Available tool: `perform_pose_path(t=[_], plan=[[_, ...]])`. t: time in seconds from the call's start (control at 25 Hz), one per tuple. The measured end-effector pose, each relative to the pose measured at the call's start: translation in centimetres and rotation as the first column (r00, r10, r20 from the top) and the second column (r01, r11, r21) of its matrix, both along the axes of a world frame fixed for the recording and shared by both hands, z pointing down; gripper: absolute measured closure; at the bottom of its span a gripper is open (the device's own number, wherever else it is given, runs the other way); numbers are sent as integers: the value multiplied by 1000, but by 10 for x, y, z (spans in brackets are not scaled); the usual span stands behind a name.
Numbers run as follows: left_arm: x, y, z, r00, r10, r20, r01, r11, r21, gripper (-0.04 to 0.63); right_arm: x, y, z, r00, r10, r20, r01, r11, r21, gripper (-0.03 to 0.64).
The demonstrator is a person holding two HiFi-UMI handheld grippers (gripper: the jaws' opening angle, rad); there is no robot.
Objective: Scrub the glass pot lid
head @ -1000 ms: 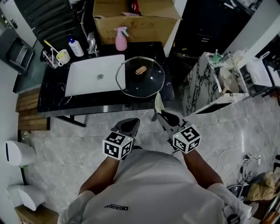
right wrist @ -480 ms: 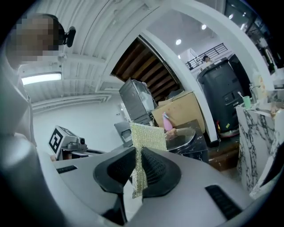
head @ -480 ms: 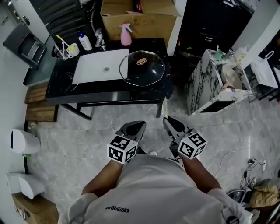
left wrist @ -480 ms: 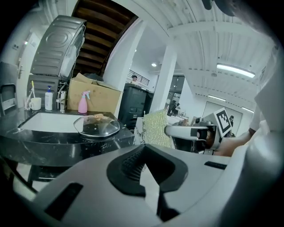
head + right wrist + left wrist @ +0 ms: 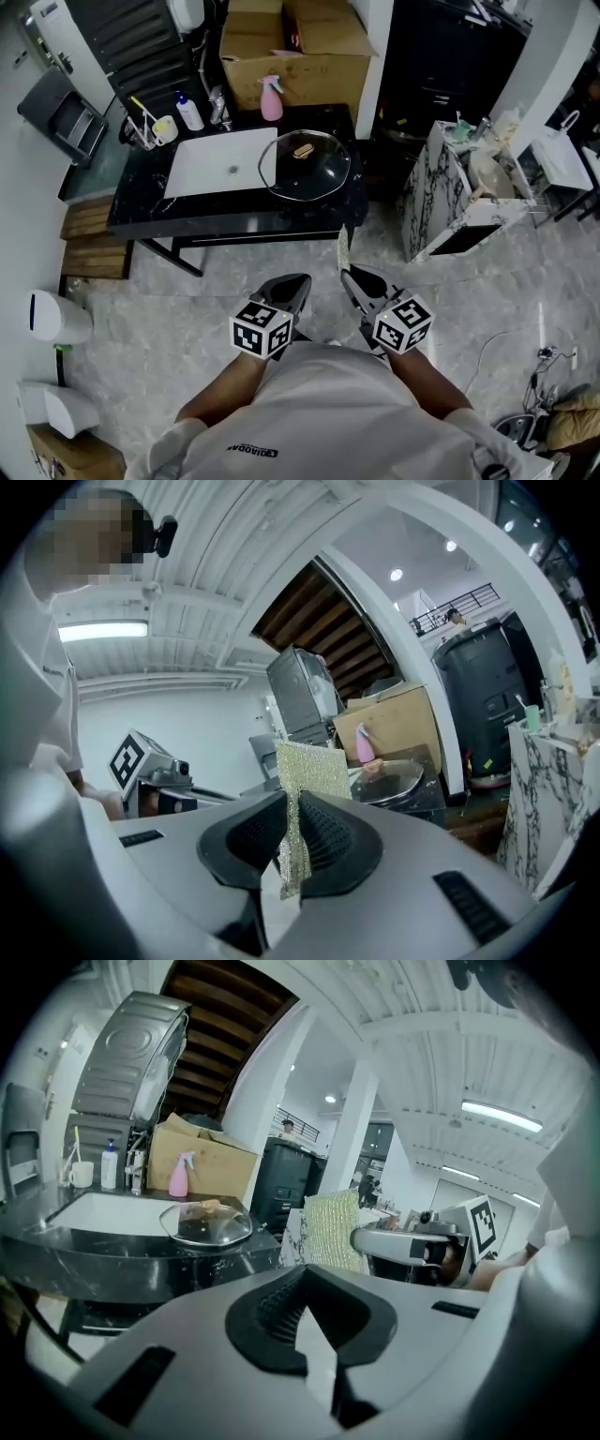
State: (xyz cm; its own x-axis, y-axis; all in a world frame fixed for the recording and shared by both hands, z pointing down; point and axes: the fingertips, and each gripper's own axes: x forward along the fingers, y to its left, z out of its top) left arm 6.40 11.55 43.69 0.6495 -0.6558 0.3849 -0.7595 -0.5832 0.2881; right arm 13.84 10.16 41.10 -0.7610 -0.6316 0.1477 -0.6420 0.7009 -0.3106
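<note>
The glass pot lid [image 5: 305,164] with a tan knob lies on the black counter [image 5: 234,217], just right of the white sink [image 5: 217,161]. Both grippers hang close to my body over the floor, well short of the counter. My right gripper [image 5: 348,273] is shut on a yellowish mesh scrub cloth [image 5: 343,246], which stands up between its jaws [image 5: 302,771]. My left gripper [image 5: 297,280] is shut with nothing in it. In the left gripper view the lid [image 5: 206,1222] sits far ahead, with the cloth [image 5: 330,1232] to its right. The right gripper view shows the lid [image 5: 389,782] behind the cloth.
A pink spray bottle [image 5: 272,99], a white pump bottle [image 5: 190,112], a faucet [image 5: 217,108] and a cup of brushes [image 5: 159,127] stand at the counter's back edge. Cardboard boxes [image 5: 300,47] are behind. A marble-patterned cabinet [image 5: 455,192] stands right of the counter.
The head view has shifted a little, so the counter sits slightly differently in frame. Both grippers stay low near my body, the right one still holding the cloth.
</note>
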Motion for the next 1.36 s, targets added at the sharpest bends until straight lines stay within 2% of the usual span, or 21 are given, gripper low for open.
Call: perform_pose_path(t=[0.12, 0.44, 0.76, 1.36], plan=[[-3, -4, -3, 1000, 0, 23, -1, 999, 34, 583, -1, 0, 1, 1000, 1, -13, -1, 1000, 5, 545], [-3, -1, 1, 1000, -2, 26, 1, 999, 36, 583, -2, 5, 9, 999, -18, -37, 18, 1000, -6, 546], [-7, -4, -7, 999, -28, 20, 27, 997, 69, 583, -1, 6, 6, 999, -25, -26, 25, 1000, 2, 546], [-8, 2, -11, 998, -51, 27, 49, 996, 81, 583, 2, 13, 7, 999, -34, -24, 33, 999, -2, 546]])
